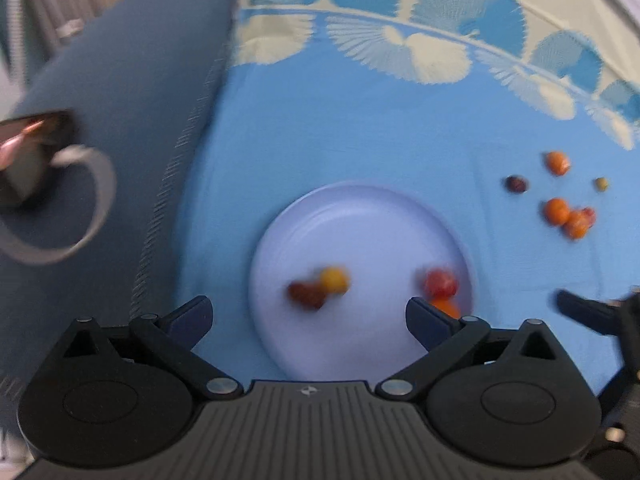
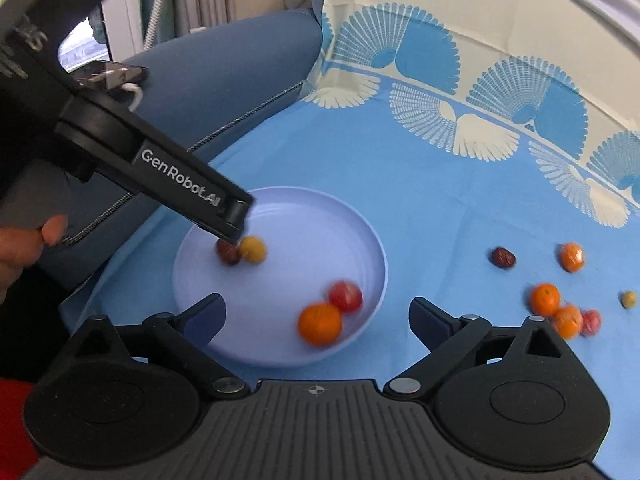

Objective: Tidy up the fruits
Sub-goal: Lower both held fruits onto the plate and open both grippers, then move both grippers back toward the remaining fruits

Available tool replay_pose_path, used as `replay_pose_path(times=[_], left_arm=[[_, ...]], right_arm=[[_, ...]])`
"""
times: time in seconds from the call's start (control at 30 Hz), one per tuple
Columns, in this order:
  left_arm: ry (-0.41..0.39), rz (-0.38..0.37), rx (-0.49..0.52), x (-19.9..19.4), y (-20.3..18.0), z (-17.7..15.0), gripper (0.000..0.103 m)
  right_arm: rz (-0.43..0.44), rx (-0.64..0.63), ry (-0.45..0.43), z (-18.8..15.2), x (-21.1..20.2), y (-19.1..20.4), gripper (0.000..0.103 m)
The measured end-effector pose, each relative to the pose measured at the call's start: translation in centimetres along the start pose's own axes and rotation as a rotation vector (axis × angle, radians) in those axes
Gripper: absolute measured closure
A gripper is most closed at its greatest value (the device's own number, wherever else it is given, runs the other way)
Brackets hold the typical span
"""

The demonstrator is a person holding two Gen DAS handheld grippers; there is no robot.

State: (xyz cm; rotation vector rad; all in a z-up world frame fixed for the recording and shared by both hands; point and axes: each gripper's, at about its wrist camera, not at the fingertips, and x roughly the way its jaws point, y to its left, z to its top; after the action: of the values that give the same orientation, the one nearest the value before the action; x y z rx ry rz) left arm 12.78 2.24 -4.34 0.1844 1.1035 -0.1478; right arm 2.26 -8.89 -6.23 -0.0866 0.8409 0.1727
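A pale lilac plate (image 1: 360,216) (image 2: 320,216) lies on the blue cloth. In it are a yellow fruit (image 1: 334,280) (image 2: 253,249), a dark red date (image 1: 306,295) (image 2: 228,253), a red fruit (image 1: 440,283) (image 2: 345,296) and an orange (image 1: 446,307) (image 2: 320,324). My left gripper (image 1: 308,316) is open and empty above the plate's near side. My right gripper (image 2: 316,316) is open and empty over the plate's near right rim. Loose fruits lie to the right: oranges (image 2: 545,299), a date (image 2: 503,257), a small green fruit (image 2: 629,299).
A blue upholstered seat (image 1: 120,100) (image 2: 224,76) borders the cloth on the left, with a strap and a buckle on it (image 1: 80,200). The cloth has a cream fan-patterned border (image 1: 420,56) at the back. The left gripper's arm (image 2: 180,184) reaches over the plate.
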Motion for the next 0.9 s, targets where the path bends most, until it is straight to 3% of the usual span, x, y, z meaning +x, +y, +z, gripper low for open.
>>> replay_pose_path(times=[0.07,0.17,0.3,0.37,0.9], left_arm=[[0.002,0.062,-0.040,-1.3,0.2,-2.0,0.000],[0.019,0.053,-0.025,-3.2,0.1,-5.1,0.000],[-0.017,0.077,-0.010,-5.3,-0.7,-8.2,0.000],[-0.020,0.055,0.000,-6.0,-1.2,-9.3,0.000],[-0.142,0.053,0.047,-10.6,-3.2,-11.7,0.000]], right_arm=[[-0.028,0.024,-0.011,-1.1,-1.8,0.2,0.003],[-0.066,0.082,-0.026,-2.9,-4.3,0.6,0.002],[-0.089,0.106,-0.071,-4.3,-7.2,0.9,0.001],[-0.101,0.117,-0.104,-4.5,-8.4,0.7,0.001],[-0.139,0.145,-0.228,-6.2,-13.2,1.3,0.001]])
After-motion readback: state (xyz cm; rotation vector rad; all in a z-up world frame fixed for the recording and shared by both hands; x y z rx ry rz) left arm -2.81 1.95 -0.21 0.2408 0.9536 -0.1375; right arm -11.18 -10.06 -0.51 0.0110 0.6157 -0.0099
